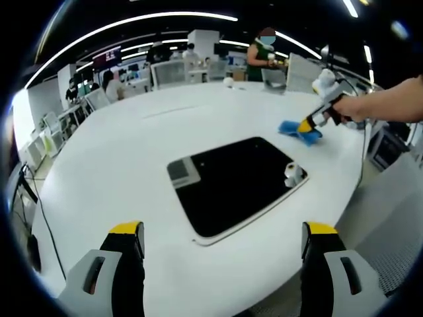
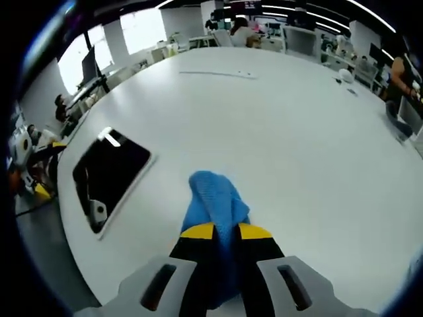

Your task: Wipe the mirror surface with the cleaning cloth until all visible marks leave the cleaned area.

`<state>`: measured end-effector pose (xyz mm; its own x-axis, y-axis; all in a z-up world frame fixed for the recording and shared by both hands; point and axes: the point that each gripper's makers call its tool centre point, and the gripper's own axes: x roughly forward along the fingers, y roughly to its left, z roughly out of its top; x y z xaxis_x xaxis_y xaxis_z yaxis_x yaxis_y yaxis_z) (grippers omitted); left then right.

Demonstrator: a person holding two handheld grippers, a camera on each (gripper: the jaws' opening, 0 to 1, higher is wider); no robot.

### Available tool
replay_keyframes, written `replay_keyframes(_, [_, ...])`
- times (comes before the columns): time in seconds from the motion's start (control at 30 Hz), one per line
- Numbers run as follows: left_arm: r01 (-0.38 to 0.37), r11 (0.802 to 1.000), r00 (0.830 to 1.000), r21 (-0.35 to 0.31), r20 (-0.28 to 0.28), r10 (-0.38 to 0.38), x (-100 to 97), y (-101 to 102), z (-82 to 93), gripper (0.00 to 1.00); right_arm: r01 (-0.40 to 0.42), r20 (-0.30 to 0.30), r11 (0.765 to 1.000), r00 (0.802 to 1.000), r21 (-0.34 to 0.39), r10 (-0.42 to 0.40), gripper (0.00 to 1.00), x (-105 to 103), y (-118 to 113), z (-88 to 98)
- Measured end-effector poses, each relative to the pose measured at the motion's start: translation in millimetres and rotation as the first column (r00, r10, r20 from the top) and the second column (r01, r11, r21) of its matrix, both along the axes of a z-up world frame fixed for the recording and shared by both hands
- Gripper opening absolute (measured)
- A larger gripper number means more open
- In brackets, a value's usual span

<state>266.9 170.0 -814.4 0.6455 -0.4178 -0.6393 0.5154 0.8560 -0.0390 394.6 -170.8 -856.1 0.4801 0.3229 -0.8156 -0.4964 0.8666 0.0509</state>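
left gripper view: the left tool (image 1: 223, 246) rises from the near edge with its yellow-tipped jaws spread wide apart and nothing between them, hovering over the white tabletop (image 1: 132, 152). just beyond the jaws lies the mirror (image 1: 231, 181) — a dark, rounded rectangle flat on the tabletop, reflecting a ceiling panel near its left end and a small white shape near its right corner. no marks on the glass can be made out at this size. further right and farther off, the blue cleaning cloth (image 1: 297, 131) rests on the tabletop, well apart from the mirror, with the right tool (image 1: 310, 124) touching it, held in a person's hand (image 1: 353, 109). at the far side stand chairs and people.

right gripper view: the mirror (image 2: 109, 175) lies at the left, near the tabletop (image 2: 284, 125) edge, and the left tool (image 2: 39, 178) shows beside it at the picture's left border. at the middle the cleaning cloth (image 2: 215, 205) is bunched upright — pinched between the jaws of the right tool (image 2: 225, 232), which are pressed together on its blue fabric.
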Motion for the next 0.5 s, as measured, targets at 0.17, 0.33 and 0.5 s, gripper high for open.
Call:
replay_keyframes(0.17, [-0.003, 1.0, 1.0, -0.002, 0.0, 0.003, 0.0, 0.3, 0.3, 0.99, -0.033, 0.034, 0.999, 0.999, -0.042, 0.035, 0.2, 3.2, -1.9, 0.4])
replay_keyframes(0.33, [-0.005, 1.0, 1.0, -0.005, 0.001, 0.005, 0.3, 0.6, 0.7, 0.99, -0.032, 0.074, 0.995, 0.997, -0.091, 0.039, 0.5, 10.8, -10.0, -1.4])
replay_keyframes(0.5, [-0.005, 1.0, 1.0, -0.013, 0.001, 0.005, 0.6, -0.1, 0.7, 1.0, -0.016, 0.113, 0.993, 0.993, -0.118, 0.029, 0.87, 17.9, -16.3, 0.2])
